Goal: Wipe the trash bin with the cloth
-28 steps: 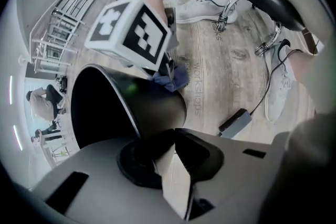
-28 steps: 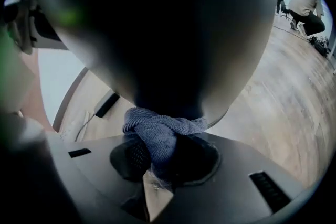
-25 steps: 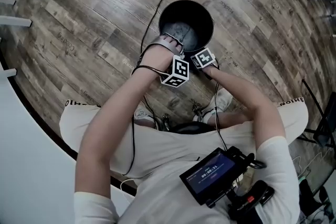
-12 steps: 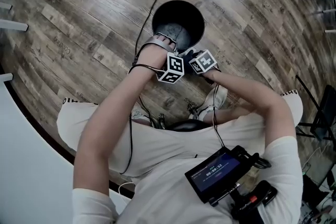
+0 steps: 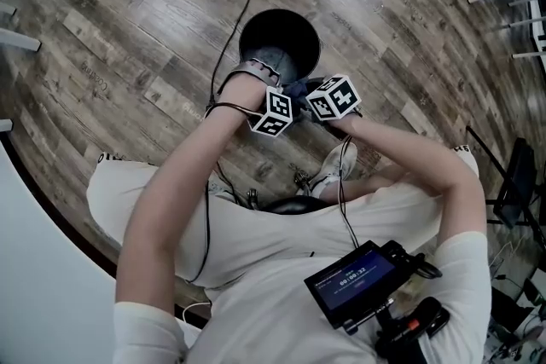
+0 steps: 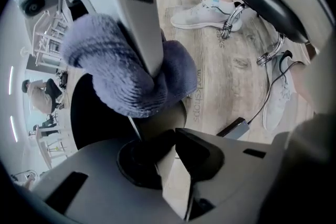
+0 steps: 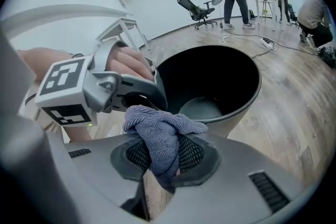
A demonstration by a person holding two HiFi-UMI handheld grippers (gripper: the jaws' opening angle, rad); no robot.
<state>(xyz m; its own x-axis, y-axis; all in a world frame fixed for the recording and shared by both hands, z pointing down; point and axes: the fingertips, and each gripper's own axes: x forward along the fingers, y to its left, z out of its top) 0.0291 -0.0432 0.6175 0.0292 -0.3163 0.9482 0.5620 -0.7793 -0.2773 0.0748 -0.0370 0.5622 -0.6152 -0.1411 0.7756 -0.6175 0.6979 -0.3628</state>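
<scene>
**Right gripper [image 7: 165, 159] raised out of the trash bin [image 5: 260, 28], cloth [image 7: 160, 136] in its grip**
Head view: the round black bin stands mid-floor on grained wood planks [image 5: 128, 30]; the right gripper has risen from inside to rim height, so the inner pass looks finished. Left gripper view: the left gripper [image 6: 170, 150], nearly closed, seems to pinch the bin's thin, smooth rim. Right gripper view: jaws clamped on the nubby blue-grey cloth, bunched beside the near rim.

Fluffy terry cloth [image 7: 160, 136]; smooth dark trash bin [image 5: 275, 28]; wood-grain floor [image 5: 128, 30].
</scene>
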